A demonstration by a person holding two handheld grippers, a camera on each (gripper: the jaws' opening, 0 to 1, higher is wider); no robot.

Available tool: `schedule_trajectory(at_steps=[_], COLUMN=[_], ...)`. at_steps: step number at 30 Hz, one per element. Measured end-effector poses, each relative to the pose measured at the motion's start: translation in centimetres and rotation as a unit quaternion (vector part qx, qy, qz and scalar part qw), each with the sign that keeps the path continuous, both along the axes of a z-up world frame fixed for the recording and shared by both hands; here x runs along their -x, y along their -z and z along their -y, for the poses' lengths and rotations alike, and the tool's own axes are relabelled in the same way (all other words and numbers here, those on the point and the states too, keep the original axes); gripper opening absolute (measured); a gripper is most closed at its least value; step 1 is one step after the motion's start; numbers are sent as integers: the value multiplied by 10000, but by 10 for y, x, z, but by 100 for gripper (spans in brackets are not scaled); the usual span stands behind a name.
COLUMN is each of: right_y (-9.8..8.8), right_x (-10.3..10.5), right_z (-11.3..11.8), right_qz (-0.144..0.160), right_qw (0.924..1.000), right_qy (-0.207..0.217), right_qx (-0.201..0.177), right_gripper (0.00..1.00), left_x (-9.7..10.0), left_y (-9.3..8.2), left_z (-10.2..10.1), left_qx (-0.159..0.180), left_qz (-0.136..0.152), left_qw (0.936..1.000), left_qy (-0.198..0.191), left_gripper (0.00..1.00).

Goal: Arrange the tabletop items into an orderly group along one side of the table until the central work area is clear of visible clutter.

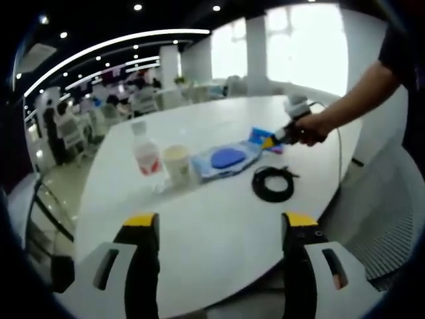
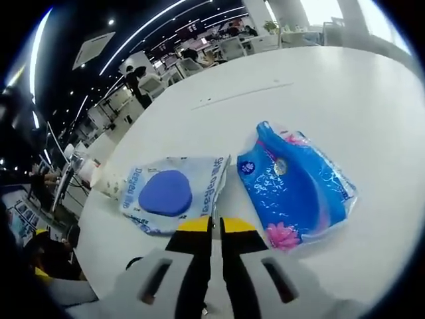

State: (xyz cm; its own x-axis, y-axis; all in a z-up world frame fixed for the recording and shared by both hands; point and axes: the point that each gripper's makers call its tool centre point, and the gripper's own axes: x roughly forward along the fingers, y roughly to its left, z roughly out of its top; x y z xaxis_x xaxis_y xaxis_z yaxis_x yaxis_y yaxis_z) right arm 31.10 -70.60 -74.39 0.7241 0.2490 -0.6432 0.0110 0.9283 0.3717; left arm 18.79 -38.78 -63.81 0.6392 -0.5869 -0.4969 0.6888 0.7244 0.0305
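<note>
Right gripper view: the right hand-held gripper [image 2: 216, 224] is hovering with jaws nearly closed and empty beside the blue tissue pack [image 2: 297, 183] on the desk [image 2: 345, 86] — left hand-held gripper [image 1: 219, 222] is waiting wide. Open wider, then pinch the pack's edge — judged best.

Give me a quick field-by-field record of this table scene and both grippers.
surface: white table
items: bottle, paper cup, wipes pack, blue tissue pack, coiled black cable
left gripper: jaws wide apart, holding nothing, above near table edge
right gripper: jaws nearly together, nothing visible between them, between the two packs
</note>
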Motion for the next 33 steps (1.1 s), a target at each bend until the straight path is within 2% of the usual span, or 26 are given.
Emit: schedule_trajectory(at_steps=[5,10,13,17,27,33], right_y=[-8,-18,-23,-36,-47,-41], right_x=[3,6,3,0,-13,-25], right_z=[8,15,20,26,41,55], right_qz=[157,341,452,631,698,550], right_qw=[9999,9989,9972,9912,9791,9735], right_qy=[-61,-204,-320,-613,-1136,-1320], right_qx=[26,268,496,991,1535,1783], right_gripper=[6,9,13,18,28,33], left_x=[0,1,1,1,0,1], left_y=[-1,-1,-1,0,2,3], left_z=[1,1,1,1,0,2], left_qx=[17,31,36,18,-8,-51], left_qz=[7,8,6,-9,-27,-60], left_qw=[10000,10000,10000,10000,10000,9999], left_qy=[20,35,39,56,47,68], left_gripper=[72,72,72,72,72,72])
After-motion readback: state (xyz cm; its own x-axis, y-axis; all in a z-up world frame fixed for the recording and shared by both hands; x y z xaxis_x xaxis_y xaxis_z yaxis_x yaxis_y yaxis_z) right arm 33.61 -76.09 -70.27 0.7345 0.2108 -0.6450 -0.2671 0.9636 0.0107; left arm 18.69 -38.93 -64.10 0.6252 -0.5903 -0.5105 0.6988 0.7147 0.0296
